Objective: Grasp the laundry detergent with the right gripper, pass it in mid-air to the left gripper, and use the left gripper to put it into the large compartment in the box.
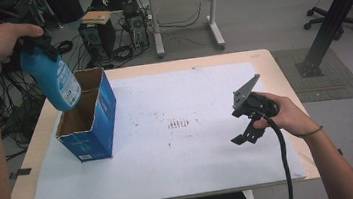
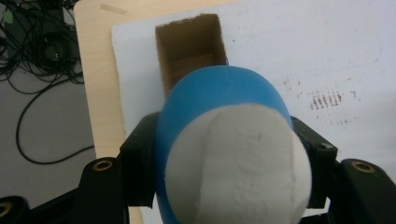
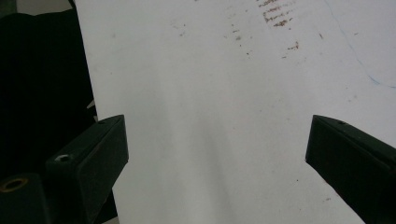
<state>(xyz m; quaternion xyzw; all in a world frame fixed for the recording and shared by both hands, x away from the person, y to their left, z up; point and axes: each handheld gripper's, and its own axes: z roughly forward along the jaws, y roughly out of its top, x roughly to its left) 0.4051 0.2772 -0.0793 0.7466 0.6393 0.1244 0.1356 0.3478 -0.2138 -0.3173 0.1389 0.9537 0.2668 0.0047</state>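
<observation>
Filling your left gripper view, the blue bottle (image 2: 224, 140) shows its white end, clamped between the black jaws of your left gripper (image 2: 224, 163). From the high view, the bottle's long axis tilts, lower end dipping into the open top of the blue carton (image 1: 89, 120), upper end hidden under your hand (cap unseen). Well to the right of the carton, your right gripper (image 1: 248, 121) hovers over the white sheet (image 1: 195, 152), jaws parted on nothing.
</observation>
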